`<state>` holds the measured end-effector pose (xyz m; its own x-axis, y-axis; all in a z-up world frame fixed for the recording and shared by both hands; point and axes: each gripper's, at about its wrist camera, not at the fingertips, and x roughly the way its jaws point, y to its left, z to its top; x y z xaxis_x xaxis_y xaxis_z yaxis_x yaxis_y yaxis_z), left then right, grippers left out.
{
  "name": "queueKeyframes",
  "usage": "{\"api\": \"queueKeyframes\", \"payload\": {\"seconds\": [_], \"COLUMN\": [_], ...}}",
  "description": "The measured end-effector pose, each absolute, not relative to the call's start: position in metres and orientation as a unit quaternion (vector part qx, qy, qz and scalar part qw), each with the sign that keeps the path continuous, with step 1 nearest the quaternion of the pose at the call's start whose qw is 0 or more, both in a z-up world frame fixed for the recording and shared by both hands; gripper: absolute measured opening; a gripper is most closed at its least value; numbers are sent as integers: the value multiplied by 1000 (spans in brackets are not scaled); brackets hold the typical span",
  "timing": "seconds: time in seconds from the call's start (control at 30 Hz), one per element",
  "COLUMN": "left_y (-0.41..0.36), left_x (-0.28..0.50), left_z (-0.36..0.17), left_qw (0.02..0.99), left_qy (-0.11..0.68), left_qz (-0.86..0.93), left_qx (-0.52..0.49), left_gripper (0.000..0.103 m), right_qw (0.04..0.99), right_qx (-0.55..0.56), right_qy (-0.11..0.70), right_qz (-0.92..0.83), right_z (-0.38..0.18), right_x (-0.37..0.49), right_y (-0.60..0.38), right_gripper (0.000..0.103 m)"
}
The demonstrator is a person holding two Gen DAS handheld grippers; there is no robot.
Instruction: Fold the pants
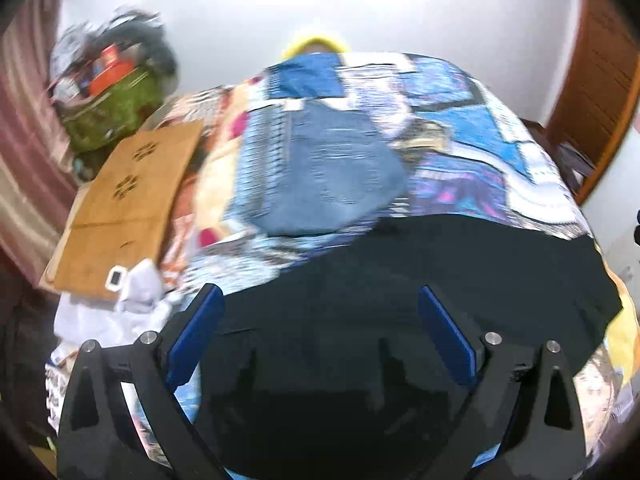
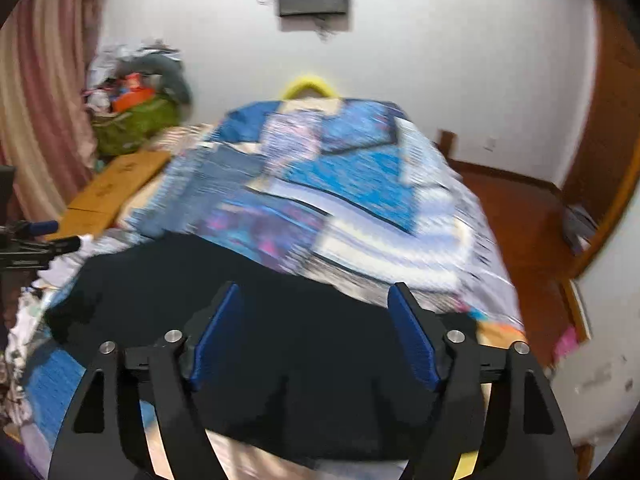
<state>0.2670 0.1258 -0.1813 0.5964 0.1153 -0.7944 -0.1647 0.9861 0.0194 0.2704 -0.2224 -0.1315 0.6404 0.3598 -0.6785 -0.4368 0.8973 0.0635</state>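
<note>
While blur smears the patterned blue bedspread, the dark black pants lie flat, folds unreadable. Left gripper and right gripper both gape apart, empty.

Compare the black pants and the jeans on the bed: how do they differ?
The black pants lie at the bed's near edge, under both open grippers; the jeans lie farther back, mid-bed. The pants are plain black; the jeans are faded blue denim. The pants' patch looks wider than the jeans'. Both lie flat on the patterned bedspread, ungripped.
</note>
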Motion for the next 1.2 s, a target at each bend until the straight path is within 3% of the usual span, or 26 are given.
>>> {"api": "queueKeyframes", "payload": {"seconds": [0.37, 0.77, 0.87, 0.93, 1.0, 1.1, 1.2], "left_y": [238, 248, 244, 240, 236, 238, 249], "left_x": [262, 289, 286, 285, 285, 288, 290], "left_z": [-257, -326, -320, -318, -316, -318, -320], "left_qw": [843, 807, 831, 839, 849, 853, 845], "left_qy": [512, 566, 537, 529, 519, 510, 521], "left_qz": [134, 70, 49, 57, 74, 113, 113], "left_qx": [-95, -152, -137, -111, -65, -10, -42], "left_gripper": [99, 95, 83, 82, 82, 82, 82], "right_qw": [855, 786, 769, 758, 754, 762, 767], "right_qx": [-107, -132, -138, -151, -161, -165, -175], "right_qy": [398, 489, 512, 524, 526, 519, 515], "right_qz": [316, 353, 358, 357, 359, 350, 340], "right_z": [-170, -232, -247, -258, -266, -266, -264], "right_x": [306, 373, 385, 390, 392, 390, 389], "right_y": [-87, 4, 17, 24, 28, 28, 28], "right_gripper": [74, 72, 59, 28, 16, 12, 12]}}
